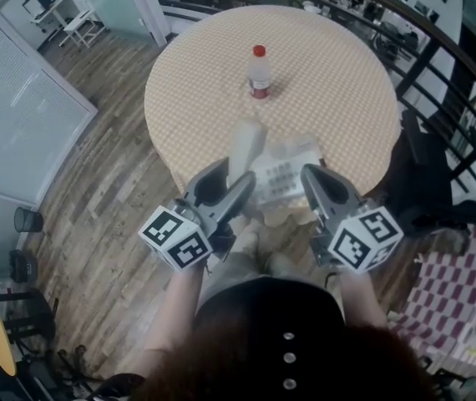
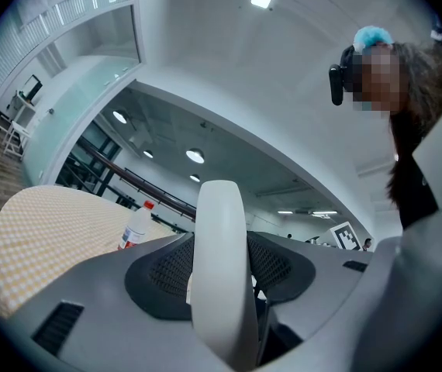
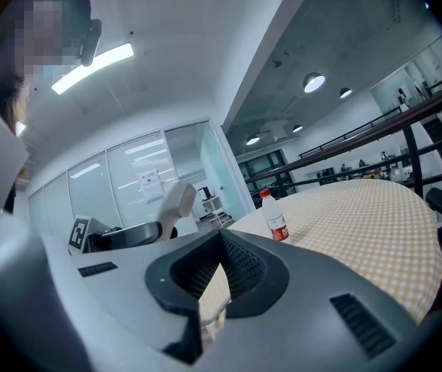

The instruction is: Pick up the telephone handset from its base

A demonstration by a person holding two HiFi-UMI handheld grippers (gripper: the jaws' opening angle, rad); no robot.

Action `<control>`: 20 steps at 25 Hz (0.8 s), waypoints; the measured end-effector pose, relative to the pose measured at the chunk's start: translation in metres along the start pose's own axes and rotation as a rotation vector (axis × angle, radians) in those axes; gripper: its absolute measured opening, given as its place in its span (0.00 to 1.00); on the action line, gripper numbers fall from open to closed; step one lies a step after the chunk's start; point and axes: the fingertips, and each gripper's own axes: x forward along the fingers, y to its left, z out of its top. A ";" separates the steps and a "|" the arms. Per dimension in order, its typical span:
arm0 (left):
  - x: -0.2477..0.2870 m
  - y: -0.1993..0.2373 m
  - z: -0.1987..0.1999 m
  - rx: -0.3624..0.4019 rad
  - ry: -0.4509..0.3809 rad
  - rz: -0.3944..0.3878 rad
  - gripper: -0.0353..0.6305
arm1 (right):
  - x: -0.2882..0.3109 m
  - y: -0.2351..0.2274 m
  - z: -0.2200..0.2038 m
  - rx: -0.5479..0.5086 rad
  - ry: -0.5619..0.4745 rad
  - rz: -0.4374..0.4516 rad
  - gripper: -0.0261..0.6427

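The white handset (image 1: pixel 245 146) is lifted off the telephone base (image 1: pixel 288 176) and stands nearly upright, with my left gripper (image 1: pixel 228 184) shut on its lower part. In the left gripper view the handset (image 2: pixel 221 285) fills the space between the black pads of the left gripper (image 2: pixel 221 246). The grey-white base with its keypad rests at the near edge of the round table (image 1: pixel 338 82). My right gripper (image 1: pixel 313 176) hovers beside the base's right side, jaws together, holding nothing. In the right gripper view the right gripper (image 3: pixel 221 240) points across the table, and the raised handset (image 3: pixel 176 201) shows at the left.
A clear plastic bottle (image 1: pixel 259 72) with a red cap stands near the middle of the checkered tablecloth; the bottle (image 3: pixel 274 219) also shows in the right gripper view. A dark railing (image 1: pixel 438 48) curves behind the table. A checkered seat (image 1: pixel 459 295) lies at the right. The floor is wood.
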 end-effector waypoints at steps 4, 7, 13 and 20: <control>-0.003 0.004 0.005 0.004 -0.004 0.003 0.38 | 0.003 0.000 0.003 -0.013 -0.001 -0.003 0.06; -0.004 0.008 0.006 0.003 -0.007 0.016 0.38 | 0.006 0.002 0.004 -0.011 -0.011 0.001 0.06; -0.001 0.008 0.004 0.006 -0.001 0.008 0.38 | 0.008 0.002 0.002 -0.020 0.003 0.006 0.06; 0.004 0.009 0.005 0.000 -0.004 0.005 0.38 | 0.010 0.002 0.003 -0.035 0.007 0.007 0.06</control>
